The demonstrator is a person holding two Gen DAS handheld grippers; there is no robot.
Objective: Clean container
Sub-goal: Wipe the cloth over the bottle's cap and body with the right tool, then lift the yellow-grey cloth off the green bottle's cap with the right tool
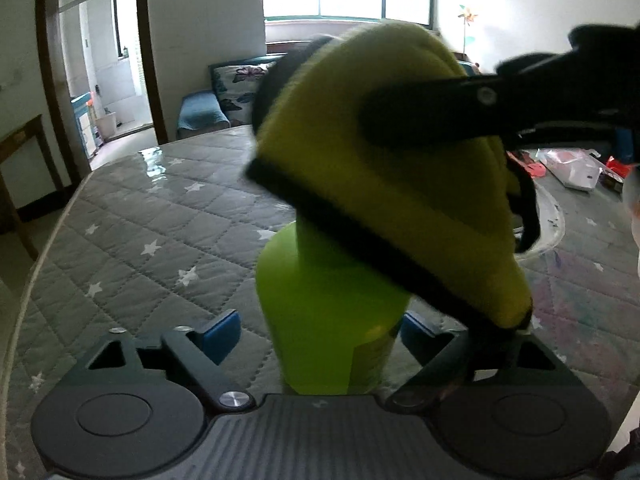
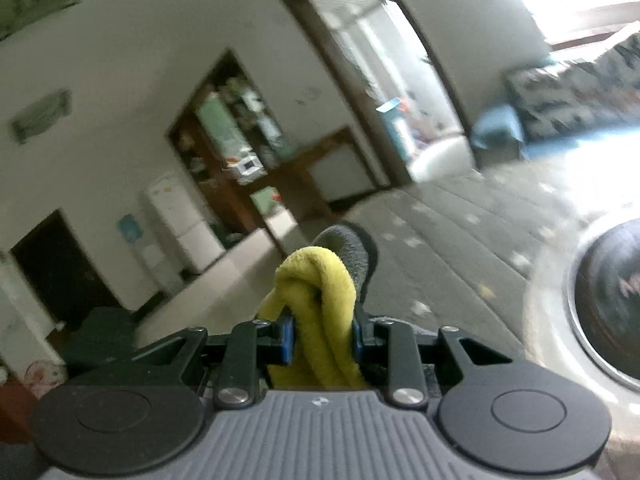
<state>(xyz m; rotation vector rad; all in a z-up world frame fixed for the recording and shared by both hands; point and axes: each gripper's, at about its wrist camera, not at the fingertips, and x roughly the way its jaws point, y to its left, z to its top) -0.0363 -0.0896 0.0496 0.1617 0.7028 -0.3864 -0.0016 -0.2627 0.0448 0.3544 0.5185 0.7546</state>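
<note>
In the left wrist view my left gripper (image 1: 320, 334) has its blue pads on either side of a lime-green container (image 1: 328, 320), standing upright above the bed. A yellow cloth with a dark edge (image 1: 384, 176) is draped over the container's top. My right gripper comes in from the right as a dark blurred finger (image 1: 424, 114) pressing on the cloth. In the right wrist view my right gripper (image 2: 322, 340) is shut on the bunched yellow cloth (image 2: 320, 308), whose grey side shows behind.
A grey quilted mattress with white stars (image 1: 152, 216) lies below. A clear dish with a dark rim (image 1: 536, 220) and plastic bags (image 1: 572, 168) lie at the right. A dark round bowl (image 2: 608, 300) shows at the right of the right wrist view.
</note>
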